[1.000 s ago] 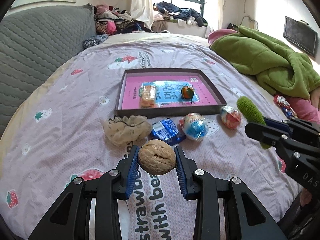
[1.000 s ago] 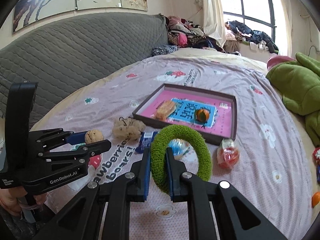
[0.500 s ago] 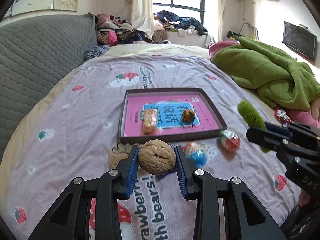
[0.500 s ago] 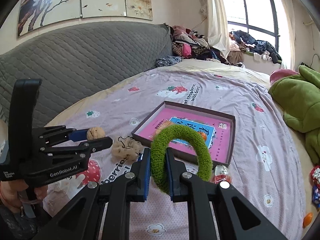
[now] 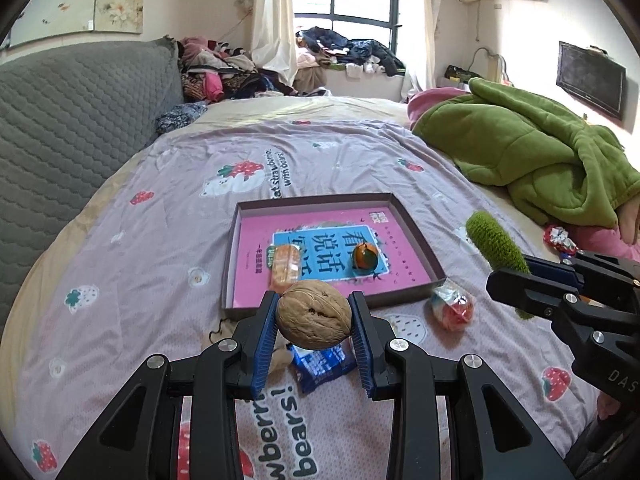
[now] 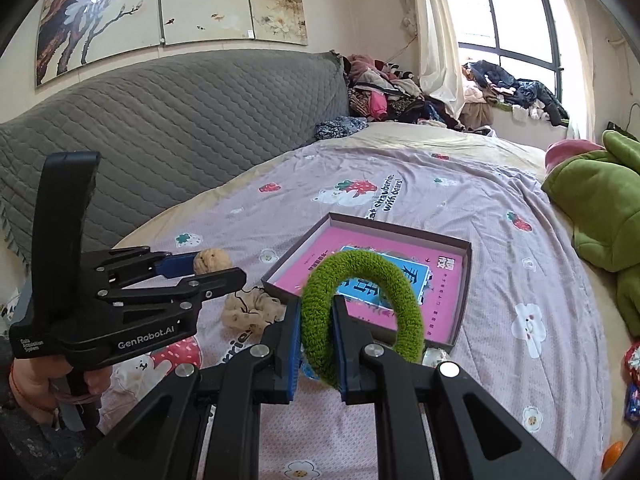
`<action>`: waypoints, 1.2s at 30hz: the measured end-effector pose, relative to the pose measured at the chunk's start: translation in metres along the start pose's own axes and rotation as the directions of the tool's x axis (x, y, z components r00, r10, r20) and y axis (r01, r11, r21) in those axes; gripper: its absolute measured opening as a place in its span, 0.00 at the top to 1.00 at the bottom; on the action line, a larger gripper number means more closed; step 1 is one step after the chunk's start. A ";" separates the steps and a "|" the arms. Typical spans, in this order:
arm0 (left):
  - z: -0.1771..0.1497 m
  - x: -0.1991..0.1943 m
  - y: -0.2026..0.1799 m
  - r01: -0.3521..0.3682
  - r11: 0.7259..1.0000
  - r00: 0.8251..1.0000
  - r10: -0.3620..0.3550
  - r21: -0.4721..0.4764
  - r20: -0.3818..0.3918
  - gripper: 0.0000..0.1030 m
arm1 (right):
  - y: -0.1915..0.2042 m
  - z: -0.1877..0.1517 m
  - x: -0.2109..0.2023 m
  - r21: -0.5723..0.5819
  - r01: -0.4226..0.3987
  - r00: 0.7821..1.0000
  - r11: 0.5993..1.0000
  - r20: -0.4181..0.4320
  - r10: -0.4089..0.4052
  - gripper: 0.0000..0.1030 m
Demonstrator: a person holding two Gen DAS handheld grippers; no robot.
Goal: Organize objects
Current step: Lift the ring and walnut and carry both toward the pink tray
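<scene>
Two grips — walnut (image 5: 313,314), green ring (image 6: 362,312)

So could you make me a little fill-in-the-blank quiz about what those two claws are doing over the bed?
1. The left claw is shut on a ____.
2. The right claw pinches a fuzzy ring coloured ____.
3. The open box has a ____ floor, with a snack and a small fruit lying inside.
4. The blue packet lies on the ____, outside the box.

Missing words: walnut; green; pink; bed
</scene>
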State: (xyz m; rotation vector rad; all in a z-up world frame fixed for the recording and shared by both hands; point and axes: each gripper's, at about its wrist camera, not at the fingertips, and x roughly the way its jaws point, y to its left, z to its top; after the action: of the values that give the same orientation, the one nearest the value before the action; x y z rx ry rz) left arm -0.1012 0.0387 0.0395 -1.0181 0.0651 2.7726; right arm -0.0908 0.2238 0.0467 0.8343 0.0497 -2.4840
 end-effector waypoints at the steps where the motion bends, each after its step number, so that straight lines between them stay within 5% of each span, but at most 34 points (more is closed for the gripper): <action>1: 0.002 0.001 -0.001 -0.003 1.000 1.000 0.003 0.001 0.002 0.65 | -0.002 0.000 0.000 0.003 -0.005 1.000 1.000 0.003 0.005 0.86; 36: 0.076 0.086 -0.003 0.006 0.999 1.000 -0.005 -0.033 0.024 0.65 | -0.076 0.041 0.053 -0.009 0.041 0.997 0.999 0.063 -0.041 0.86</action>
State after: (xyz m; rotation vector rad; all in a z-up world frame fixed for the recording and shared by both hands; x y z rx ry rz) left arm -0.2130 0.0633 0.0424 -0.9915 0.0135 2.7891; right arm -0.1861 0.2571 0.0406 0.7574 0.0583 -2.5445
